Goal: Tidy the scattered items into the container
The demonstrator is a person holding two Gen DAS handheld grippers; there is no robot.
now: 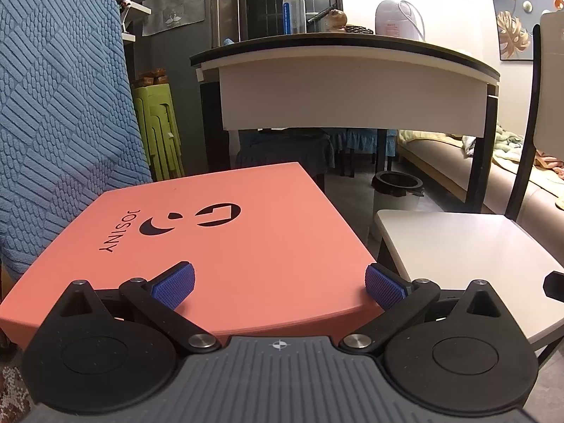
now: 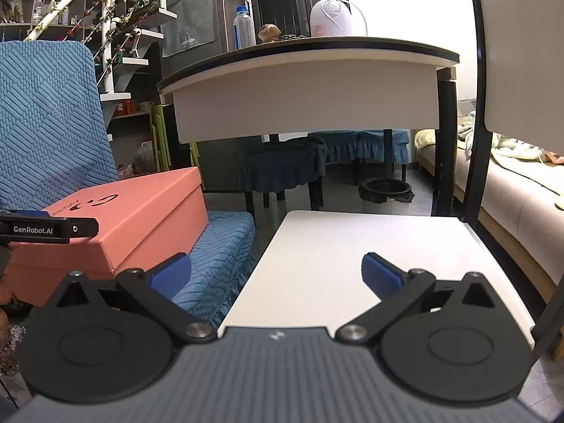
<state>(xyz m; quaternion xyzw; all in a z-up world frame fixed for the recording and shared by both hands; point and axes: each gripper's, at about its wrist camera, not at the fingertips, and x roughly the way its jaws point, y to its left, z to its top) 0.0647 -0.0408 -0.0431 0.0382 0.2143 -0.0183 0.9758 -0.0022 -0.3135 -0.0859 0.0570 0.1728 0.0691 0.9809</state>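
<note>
Closed, the salmon box (image 1: 211, 246) hides its contents — both grippers' jaws gape empty.

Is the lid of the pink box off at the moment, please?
No, the lid sits closed on the pink box.
</note>
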